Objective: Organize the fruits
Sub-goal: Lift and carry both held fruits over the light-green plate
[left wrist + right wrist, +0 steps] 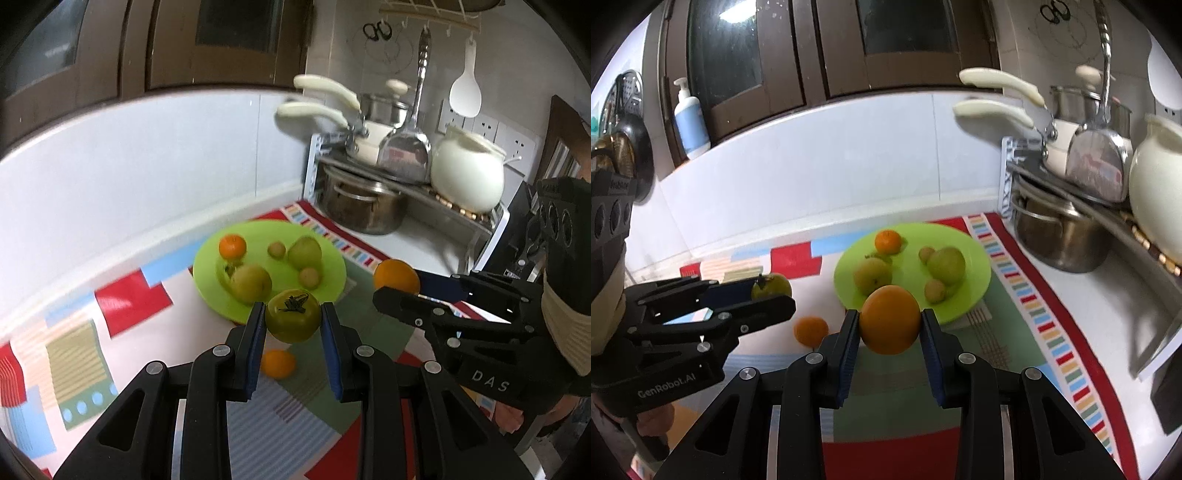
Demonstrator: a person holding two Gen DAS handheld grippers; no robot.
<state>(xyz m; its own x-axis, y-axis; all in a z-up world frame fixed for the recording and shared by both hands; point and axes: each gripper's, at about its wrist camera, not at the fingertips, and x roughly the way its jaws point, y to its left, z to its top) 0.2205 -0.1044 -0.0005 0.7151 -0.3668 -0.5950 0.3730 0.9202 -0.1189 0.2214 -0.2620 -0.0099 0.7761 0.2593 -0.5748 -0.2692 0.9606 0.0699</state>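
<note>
Black two-finger left gripper (293,320): jaws closed narrow on a round green tomato with a dark stalk (293,316), held clear above the tabletop just short of the plate's near rim.

Black two-finger right gripper (889,320): jaws closed on a large smooth orange (889,319), likewise lifted, near the plate's near rim.

Flat lime-green plastic plate (975,258): toward the tabletop's back edge, on a patchwork red, blue and green cloth (129,302). Holds one small orange tangerine (888,241), two yellow-green pears (871,275), and two small tan round fruits (935,290).

Small loose orange (277,363): on the cloth, off the plate, not yet collected.

Steel pots on a rack (360,208): back right corner.

Hazards, as judged:
- Both fruits are round and pinched only at their sides; a slack grip could let either slip and roll off.
- Tomato may bruise or split if squeezed harder.
- Both grippers are heading for the same rim and could collide.
- Plate is shallow and crowded; a dropped fruit could knock others off.
</note>
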